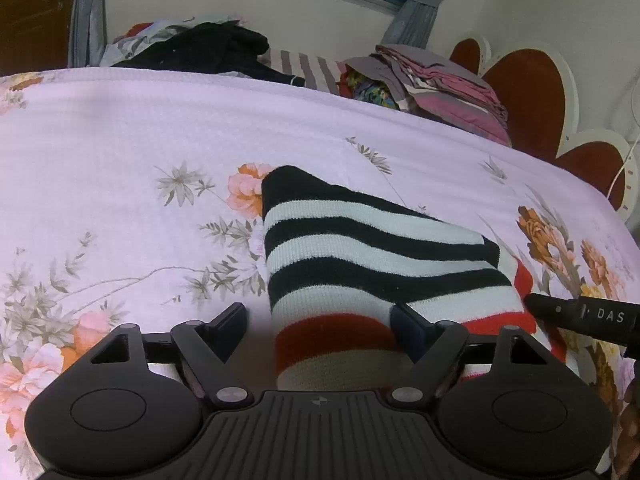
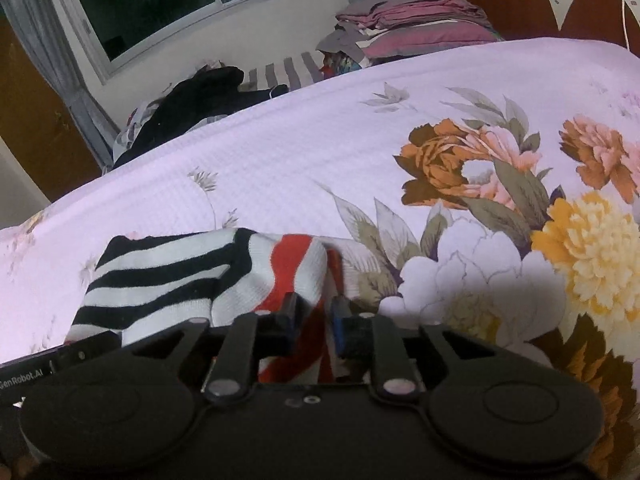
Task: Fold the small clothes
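A small knitted garment (image 1: 360, 256) with black, white and red stripes lies on the floral bedspread (image 1: 140, 140). My left gripper (image 1: 320, 320) is open over its near red-striped end, one finger on each side of the cloth. In the right wrist view the garment (image 2: 180, 280) lies at lower left, partly folded over. My right gripper (image 2: 314, 312) has its jaws close together around the red-and-white edge, seemingly pinching it. The right gripper's body (image 1: 580, 316) also shows at the right edge of the left wrist view, touching the garment's red hem.
A dark heap of clothes (image 1: 208, 52) and a stack of folded pink and grey linen (image 1: 440, 84) sit at the bed's far side. A red heart-shaped headboard (image 1: 528, 92) stands at right. A window and curtains are behind.
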`<state>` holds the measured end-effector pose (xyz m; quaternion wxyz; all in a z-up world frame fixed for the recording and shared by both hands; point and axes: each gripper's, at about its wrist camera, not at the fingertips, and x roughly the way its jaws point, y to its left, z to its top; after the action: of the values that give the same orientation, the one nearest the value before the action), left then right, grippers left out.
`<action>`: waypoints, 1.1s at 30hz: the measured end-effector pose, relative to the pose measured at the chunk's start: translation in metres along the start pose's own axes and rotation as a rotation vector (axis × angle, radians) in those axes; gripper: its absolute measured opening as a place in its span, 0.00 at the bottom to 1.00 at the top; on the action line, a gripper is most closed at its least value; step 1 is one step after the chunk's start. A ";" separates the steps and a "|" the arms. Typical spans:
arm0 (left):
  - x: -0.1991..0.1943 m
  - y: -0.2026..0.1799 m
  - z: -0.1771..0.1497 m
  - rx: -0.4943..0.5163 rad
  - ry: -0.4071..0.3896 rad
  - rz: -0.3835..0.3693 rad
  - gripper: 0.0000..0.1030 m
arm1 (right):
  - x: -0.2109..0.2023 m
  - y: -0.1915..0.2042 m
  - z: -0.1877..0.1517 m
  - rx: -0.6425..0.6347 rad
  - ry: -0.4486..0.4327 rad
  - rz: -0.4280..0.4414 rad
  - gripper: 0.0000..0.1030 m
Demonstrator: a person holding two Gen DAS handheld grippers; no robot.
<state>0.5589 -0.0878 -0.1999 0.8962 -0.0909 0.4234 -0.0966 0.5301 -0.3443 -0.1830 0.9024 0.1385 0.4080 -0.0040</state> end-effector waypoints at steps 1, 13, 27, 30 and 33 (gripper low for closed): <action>-0.001 0.000 0.000 -0.001 0.001 0.002 0.76 | 0.000 0.000 0.000 0.000 0.000 0.001 0.23; -0.032 -0.003 -0.008 0.025 -0.007 -0.009 0.76 | -0.036 -0.001 -0.002 -0.010 -0.050 0.044 0.36; -0.036 -0.023 -0.024 0.100 0.018 0.037 0.76 | -0.048 0.007 -0.037 -0.097 0.001 0.038 0.35; -0.038 -0.027 -0.024 0.115 0.016 0.052 0.76 | -0.055 0.011 -0.038 -0.093 -0.005 0.039 0.35; -0.043 -0.029 -0.025 0.126 0.016 0.057 0.76 | -0.064 0.015 -0.039 -0.113 -0.020 0.044 0.35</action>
<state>0.5097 -0.1071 -0.1762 0.8990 -0.0212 0.4262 -0.0981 0.4601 -0.3271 -0.1565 0.9128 0.0964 0.3952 0.0376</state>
